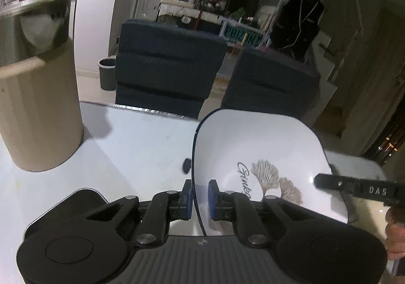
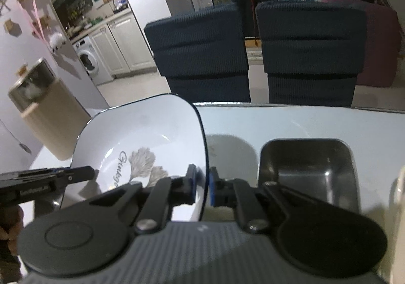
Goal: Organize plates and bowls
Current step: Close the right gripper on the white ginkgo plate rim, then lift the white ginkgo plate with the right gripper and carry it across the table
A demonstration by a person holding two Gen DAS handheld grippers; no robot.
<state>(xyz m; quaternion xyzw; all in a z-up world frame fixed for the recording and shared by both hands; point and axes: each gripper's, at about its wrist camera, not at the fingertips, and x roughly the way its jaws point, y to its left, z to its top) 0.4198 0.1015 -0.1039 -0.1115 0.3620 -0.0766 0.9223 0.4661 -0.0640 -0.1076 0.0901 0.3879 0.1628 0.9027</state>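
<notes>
Blue-padded fingers of the left gripper [image 1: 200,199] are sitting closest to the lens, straddling the dark-edged rim of the white plate [image 1: 260,147]; the jaws are nearly closed and look to be pinching that rim, though a sliver of gap is showing beside the right pad, so the clamp is a judgement.

Right gripper [image 2: 201,188] is doing the same on the opposite edge of the plate [image 2: 141,137], jaws nearly closed around the rim.

Each gripper is also showing in the other's view: the right one is reaching in from 3 o'clock in the left view, the left one from 9 o'clock in the right view.

Plate is squarish with rounded corners and a leaf print with script. It is tilting, far edge raised toward 12 o'clock, and appears to be riding clear of the white table [image 1: 131,142], shared between both grippers.

Tan canister [image 1: 38,112] is standing at 10 o'clock from the left gripper, well apart. Dark square bowl [image 2: 306,165] is sitting at 1 o'clock from the right gripper, near, on the table; a white dish [image 2: 230,150] is lying at 12 o'clock, just behind the plate's right edge.

Judgement: the right hand is the nearer to the bowl and dish, so any stacking move is turning on carrying the plate rightward.
</notes>
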